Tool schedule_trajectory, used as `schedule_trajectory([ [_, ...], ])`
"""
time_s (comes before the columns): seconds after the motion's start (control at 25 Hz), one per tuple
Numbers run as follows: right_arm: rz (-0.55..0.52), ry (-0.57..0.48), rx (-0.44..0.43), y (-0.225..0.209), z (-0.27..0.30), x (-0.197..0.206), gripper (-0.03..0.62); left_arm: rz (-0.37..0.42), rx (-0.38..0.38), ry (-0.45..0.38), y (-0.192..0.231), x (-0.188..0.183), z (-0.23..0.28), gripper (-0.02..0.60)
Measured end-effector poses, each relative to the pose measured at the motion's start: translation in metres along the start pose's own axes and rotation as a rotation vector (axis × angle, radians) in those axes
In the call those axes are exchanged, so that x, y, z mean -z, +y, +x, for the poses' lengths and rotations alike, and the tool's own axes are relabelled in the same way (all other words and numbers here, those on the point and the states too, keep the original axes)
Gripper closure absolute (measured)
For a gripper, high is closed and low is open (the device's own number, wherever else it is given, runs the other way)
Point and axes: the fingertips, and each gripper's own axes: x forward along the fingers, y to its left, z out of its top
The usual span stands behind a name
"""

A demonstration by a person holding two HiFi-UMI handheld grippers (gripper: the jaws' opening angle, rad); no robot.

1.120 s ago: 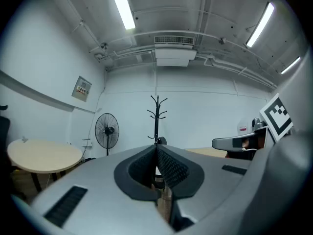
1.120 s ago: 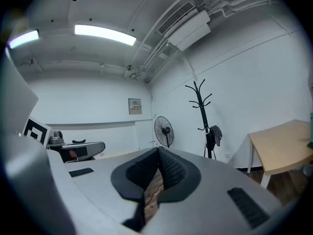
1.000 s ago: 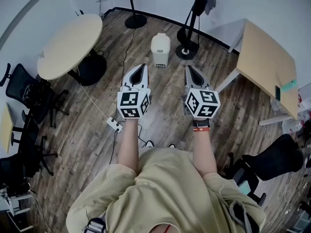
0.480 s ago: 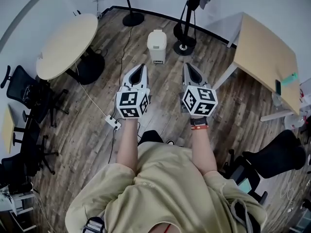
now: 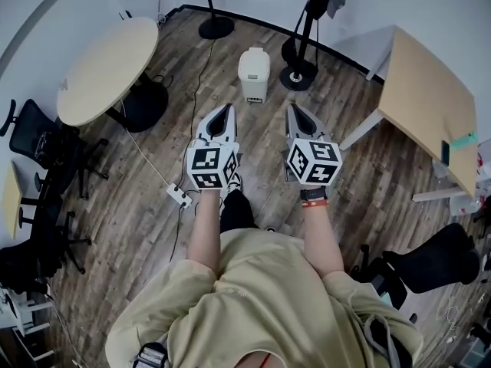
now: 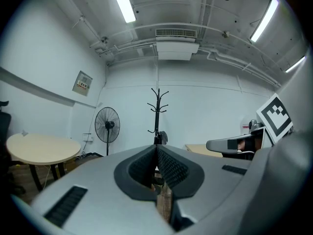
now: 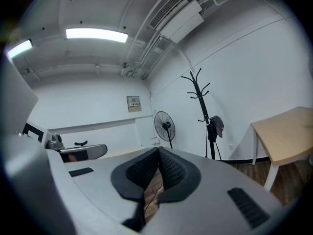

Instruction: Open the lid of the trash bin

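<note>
Free passage: bare wood floor (image 5: 261,133) between left tongs (image 5: 225,112), right tongs (image 5: 294,111) and trash bin (image 5: 253,73).
Obstacles: coat stand base (image 5: 298,73) just right of bin; fan base (image 5: 215,27) behind; round table (image 5: 107,67) left; rectangular table (image 5: 430,98) right; cable (image 5: 151,165), power strip (image 5: 180,196) on floor, left.

no legible text, wall sign (image 6: 82,83) print too small to read

A wood-plank floor (image 5: 130,205) holds a round table (image 5: 107,67), a rectangular table (image 5: 430,90) and office chairs (image 5: 38,140)
</note>
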Motion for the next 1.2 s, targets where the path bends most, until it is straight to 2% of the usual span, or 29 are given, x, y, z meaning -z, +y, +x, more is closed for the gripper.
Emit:
schedule_trajectory([
  [0.36, -0.013, 0.023, 0.006, -0.009, -0.012, 0.002, 0.579, -0.027, 0.032, 0.016, -0.023, 0.01, 0.005, 0.56],
  [0.68, -0.022, 0.042, 0.032, -0.015, -0.019, 0.008, 0.579, -0.021, 0.054, 0.033, -0.032, 0.013, 0.005, 0.56],
  [0.96, -0.073, 0.006, 0.053, -0.019, -0.015, 0.003, 0.579, 0.012, 0.079, 0.024, -0.03, 0.008, 0.015, 0.56],
  [1.2, -0.051, -0.012, 0.078, -0.027, -0.012, 0.004, 0.579, 0.021, 0.123, 0.02, -0.037, 0.005, 0.028, 0.56],
])
